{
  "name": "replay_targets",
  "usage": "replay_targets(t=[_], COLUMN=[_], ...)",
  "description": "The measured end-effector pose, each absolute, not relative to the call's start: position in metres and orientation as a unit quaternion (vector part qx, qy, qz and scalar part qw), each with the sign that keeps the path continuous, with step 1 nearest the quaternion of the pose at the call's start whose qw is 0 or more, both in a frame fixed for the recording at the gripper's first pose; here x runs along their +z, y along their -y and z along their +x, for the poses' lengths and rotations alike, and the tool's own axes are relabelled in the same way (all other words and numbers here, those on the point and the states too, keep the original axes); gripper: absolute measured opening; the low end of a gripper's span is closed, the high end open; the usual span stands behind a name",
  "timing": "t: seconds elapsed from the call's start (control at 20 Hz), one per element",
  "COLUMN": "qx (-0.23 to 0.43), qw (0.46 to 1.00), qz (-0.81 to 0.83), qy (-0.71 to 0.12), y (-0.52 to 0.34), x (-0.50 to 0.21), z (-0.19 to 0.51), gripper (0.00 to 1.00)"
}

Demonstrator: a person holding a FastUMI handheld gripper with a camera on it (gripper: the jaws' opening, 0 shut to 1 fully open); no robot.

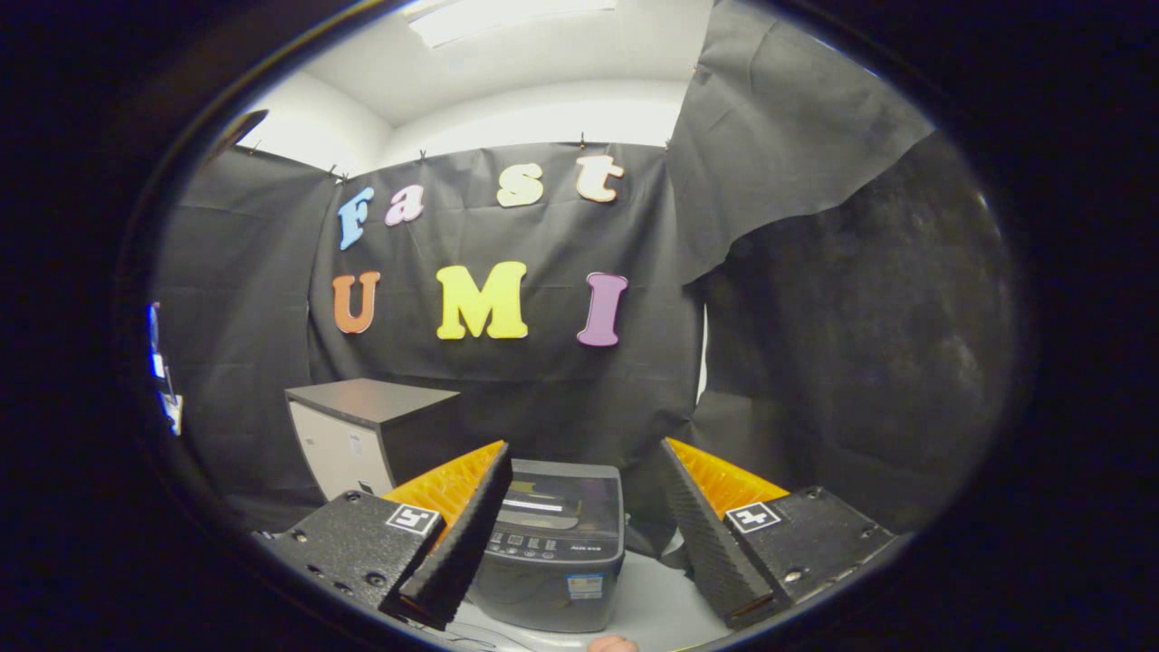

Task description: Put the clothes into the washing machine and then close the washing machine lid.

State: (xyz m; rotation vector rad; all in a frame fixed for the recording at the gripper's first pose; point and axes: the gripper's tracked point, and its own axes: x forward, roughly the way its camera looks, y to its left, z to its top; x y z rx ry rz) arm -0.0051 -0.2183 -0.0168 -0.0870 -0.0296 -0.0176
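I held the tool (579,534) with fingers apart, gripping nothing, framing the small washing machine (550,552) on the tabletop (652,598); its lid (557,503) lay closed.

Small print on control panel of washing machine (552,543): too tiny to read. Pale sticker (585,585) on its front: blurred, unreadable. Square black-and-white coded marker (413,519) on each finger base of gripper (582,444). Fingers spread wide, gripping nothing, washing machine just ahead between them. Small tag on cabinet (362,435): illegible.
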Motion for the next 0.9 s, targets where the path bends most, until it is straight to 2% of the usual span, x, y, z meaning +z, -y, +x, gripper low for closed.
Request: replay_targets(t=[0.9], qx=[-0.014], qw=[0.999], qz=[-0.037], qy=[0.014], y=[0.206], x=[-0.004], z=[-0.008], gripper=[1.00])
